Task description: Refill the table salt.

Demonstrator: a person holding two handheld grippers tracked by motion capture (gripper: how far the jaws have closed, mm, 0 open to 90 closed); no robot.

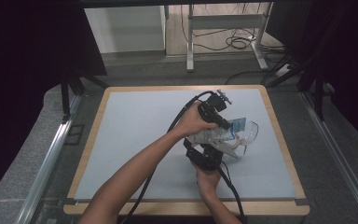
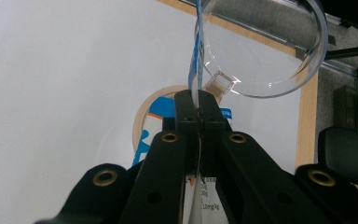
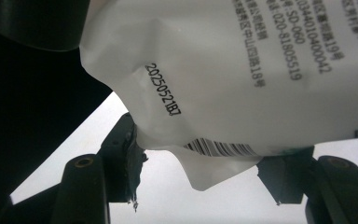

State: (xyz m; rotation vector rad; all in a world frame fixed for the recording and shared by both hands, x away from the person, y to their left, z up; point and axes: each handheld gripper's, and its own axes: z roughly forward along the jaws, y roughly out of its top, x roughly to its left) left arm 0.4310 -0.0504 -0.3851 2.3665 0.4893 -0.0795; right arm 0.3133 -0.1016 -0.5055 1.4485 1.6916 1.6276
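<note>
Forearms, two, enter the high view from 6 o'clock; left hand point(image 1: 193, 122) and right hand point(image 1: 208, 177) each carry tongs over the bench point(image 1: 135, 130).

Item 1: left tongs point(image 2: 198, 112). Jaws together, clamped on the thin edge of a pouch point(image 2: 196, 56); edge runs up between the jaw tips toward 12 o'clock. High view puts the left tongs point(image 1: 221, 122) right of bench centre, at approx. 2 o'clock from the right hand.

Item 2: right tongs point(image 3: 205, 177). Jaws apart, one either side of the pouch's point(image 3: 223, 70) lower corner; left jaw touches the crumpled edge, right jaw sits just beside it. Not clamped.

Item 3: pouch point(image 1: 209, 136), white w/ blue print, barcode, black text, date code. Held off the bench between both tongs, right of centre.

Item 4: clear round plastic container point(image 2: 265, 51), at 1 o'clock in the left gripper view, just beyond the pouch edge. Seen in the high view point(image 1: 247, 130) at the pouch's 3 o'clock. Contact w/ pouch: cannot tell.

Item 5: tan ring point(image 2: 142, 116) w/ blue print inside, below the left tongs; identity unclear.

Item 6: bench, pale grey top, wood rim.
</note>
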